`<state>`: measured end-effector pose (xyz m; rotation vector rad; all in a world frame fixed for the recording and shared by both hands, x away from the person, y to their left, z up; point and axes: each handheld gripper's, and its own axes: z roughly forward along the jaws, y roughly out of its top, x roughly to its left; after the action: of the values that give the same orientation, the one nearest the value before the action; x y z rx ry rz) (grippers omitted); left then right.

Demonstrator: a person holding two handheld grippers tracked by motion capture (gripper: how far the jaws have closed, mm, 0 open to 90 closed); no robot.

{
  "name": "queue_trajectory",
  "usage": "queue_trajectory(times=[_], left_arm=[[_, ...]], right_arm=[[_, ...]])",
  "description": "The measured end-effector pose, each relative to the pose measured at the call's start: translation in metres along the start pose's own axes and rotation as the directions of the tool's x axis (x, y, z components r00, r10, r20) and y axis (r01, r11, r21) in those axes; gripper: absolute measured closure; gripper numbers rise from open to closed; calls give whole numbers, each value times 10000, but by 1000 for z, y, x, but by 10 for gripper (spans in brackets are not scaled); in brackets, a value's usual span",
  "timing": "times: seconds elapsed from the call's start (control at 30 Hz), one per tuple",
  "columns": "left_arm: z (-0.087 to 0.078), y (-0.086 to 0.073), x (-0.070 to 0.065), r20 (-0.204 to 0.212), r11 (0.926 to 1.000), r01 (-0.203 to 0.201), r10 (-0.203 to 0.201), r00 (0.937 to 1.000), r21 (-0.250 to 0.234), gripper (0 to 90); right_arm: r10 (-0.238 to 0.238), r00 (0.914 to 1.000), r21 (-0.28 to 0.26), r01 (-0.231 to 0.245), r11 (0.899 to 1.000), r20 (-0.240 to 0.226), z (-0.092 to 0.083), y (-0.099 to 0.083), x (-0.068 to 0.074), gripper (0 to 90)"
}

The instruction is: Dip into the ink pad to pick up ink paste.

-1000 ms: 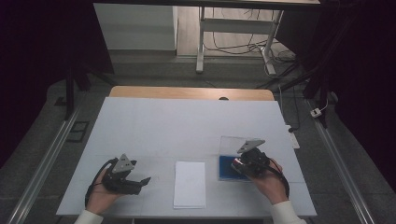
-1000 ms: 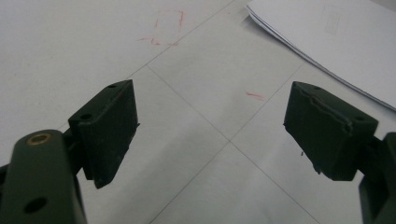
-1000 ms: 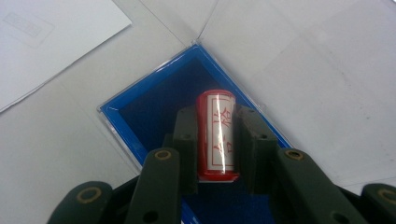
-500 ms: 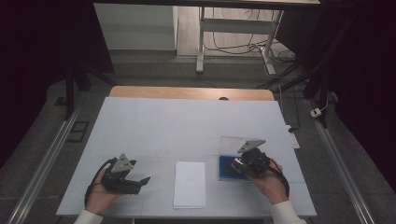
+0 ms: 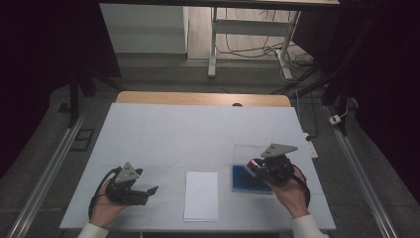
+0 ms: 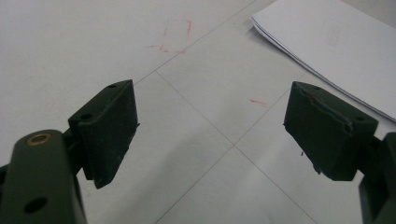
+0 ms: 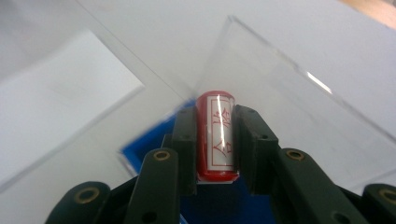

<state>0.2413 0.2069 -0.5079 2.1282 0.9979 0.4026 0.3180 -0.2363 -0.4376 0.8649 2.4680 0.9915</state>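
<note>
Right gripper (image 7: pixel 215 140) risen above white table (image 5: pixel 198 134)

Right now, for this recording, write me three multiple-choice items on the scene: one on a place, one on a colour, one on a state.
1. Where does the sheaf of white paper lie?
A. between the two grippers
B. at the table's far edge
C. inside the case

2. What colour is the lining of the clear-lidded case?
A. green
B. blue
C. yellow

3. How do the jaws of the left gripper stand?
A. shut on the paper
B. shut on a pen
C. open, with nothing between them

Key: 1 A, the high view shows the paper midway between the hands. 2 B, blue shows under the right gripper, which holds the red stamp. 3 C, bare table shows between the jaws.
</note>
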Motion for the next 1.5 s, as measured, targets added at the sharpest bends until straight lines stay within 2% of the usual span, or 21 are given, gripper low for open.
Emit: queue_trajectory(times=[0.2, 0.37, 0.53, 0.8, 1.0, 1.07, 1.23, 1.5], left_arm=[[1, 0, -1, -17, 10000, -51, 51, 10000, 30, 176], [1, 0, -1, -16, 10000, -51, 51, 10000, 34, 176], [1, 0, -1, -25, 10000, -66, 67, 10000, 35, 176], [1, 0, -1, -7, 10000, -69, 69, 10000, 37, 177], [2, 0, -1, 34, 9999, -115, 115, 9999, 69, 179], [2, 0, -1, 23, 9999, -114, 113, 9999, 71, 179], [2, 0, 0, 24, 9999, -112, 112, 9999, 79, 179], [3, -1, -1, 22, 9998, -149, 149, 9999, 130, 179]], right_arm=[[-407, 9987, -484, 393, 9981, -296, -14, 8, 7, 705], [-397, 9984, -743, 366, 9966, -407, -21, 11, 9, 705], [-480, 9984, -760, 457, 9961, -295, -26, 13, 10, 706], [-826, 9965, -313, 822, 9961, -138, -23, 12, 10, 705], [-688, 9976, 151, 689, 9975, -82, -13, 7, 7, 706], [-821, 9966, 322, 820, 9961, 11, -9, 4, 6, 706], [-740, 9971, 506, 747, 9959, -174, 0, -1, 3, 707], [-758, 9970, 955, 768, 9925, -145, 10, -7, 1, 706]])
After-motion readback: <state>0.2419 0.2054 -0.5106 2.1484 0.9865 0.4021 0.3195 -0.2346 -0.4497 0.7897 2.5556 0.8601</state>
